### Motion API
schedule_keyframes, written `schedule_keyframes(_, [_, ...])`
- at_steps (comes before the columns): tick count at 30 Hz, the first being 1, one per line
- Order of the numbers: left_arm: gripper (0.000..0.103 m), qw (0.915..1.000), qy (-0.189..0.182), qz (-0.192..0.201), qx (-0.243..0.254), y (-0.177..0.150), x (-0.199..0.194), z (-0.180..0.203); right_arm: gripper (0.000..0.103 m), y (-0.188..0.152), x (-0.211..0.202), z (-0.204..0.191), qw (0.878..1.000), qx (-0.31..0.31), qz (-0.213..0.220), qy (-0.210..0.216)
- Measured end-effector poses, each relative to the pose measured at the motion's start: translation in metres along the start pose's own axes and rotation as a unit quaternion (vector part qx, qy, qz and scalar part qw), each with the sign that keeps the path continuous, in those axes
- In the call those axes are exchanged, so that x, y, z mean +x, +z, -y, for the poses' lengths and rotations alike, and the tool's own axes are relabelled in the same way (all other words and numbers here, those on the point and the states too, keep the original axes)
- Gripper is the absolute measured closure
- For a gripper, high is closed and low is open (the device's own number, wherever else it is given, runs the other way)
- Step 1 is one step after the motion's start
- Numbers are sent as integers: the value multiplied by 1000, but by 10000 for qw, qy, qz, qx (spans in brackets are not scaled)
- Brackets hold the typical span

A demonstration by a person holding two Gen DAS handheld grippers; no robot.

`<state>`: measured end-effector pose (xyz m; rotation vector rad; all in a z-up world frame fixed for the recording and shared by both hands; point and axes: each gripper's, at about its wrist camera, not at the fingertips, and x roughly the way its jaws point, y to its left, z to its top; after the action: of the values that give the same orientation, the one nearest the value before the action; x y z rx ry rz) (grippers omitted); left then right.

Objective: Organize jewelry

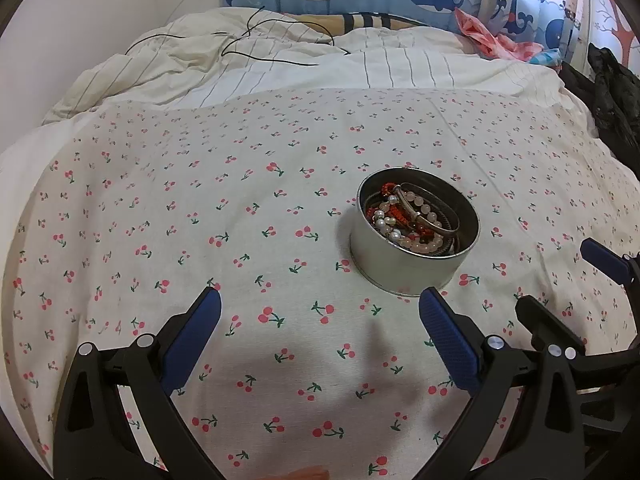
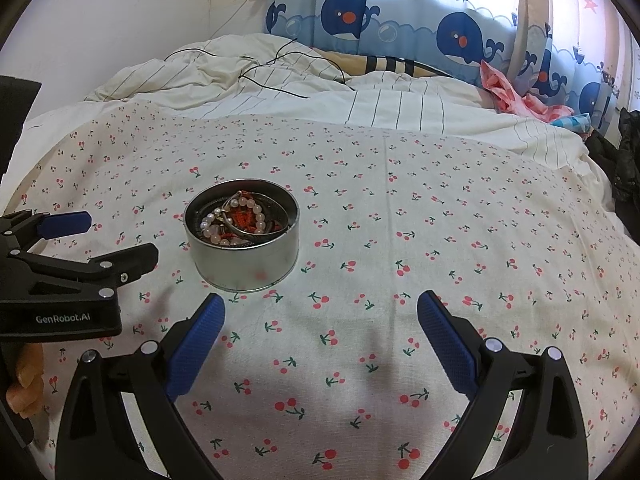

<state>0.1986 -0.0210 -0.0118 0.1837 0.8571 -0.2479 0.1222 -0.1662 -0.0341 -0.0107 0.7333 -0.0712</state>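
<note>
Bed cover [image 1: 160, 200] with cherries holds a round tin [image 1: 414, 236], with bead bracelets [image 1: 404, 220] piled inside. The left gripper [image 1: 320, 316] and right gripper [image 2: 320, 320] hang near it, jaws wide apart, holding nothing. Best to reach in slowly and pinch one bracelet only.

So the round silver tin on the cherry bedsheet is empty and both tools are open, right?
Not quite. The round silver tin is not empty: it holds bead bracelets, pearly and red, plus a metal bangle, as the left wrist view shows. The rest is right: it sits on the cherry-print bedsheet, and the left tool and right tool are both open.
</note>
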Motion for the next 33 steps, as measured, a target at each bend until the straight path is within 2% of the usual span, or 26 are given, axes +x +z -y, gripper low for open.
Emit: schedule_keyframes(33, [8,10000,74,-40,-21,1,2,-1,8,0,1,0,10000,-25,-3,-9])
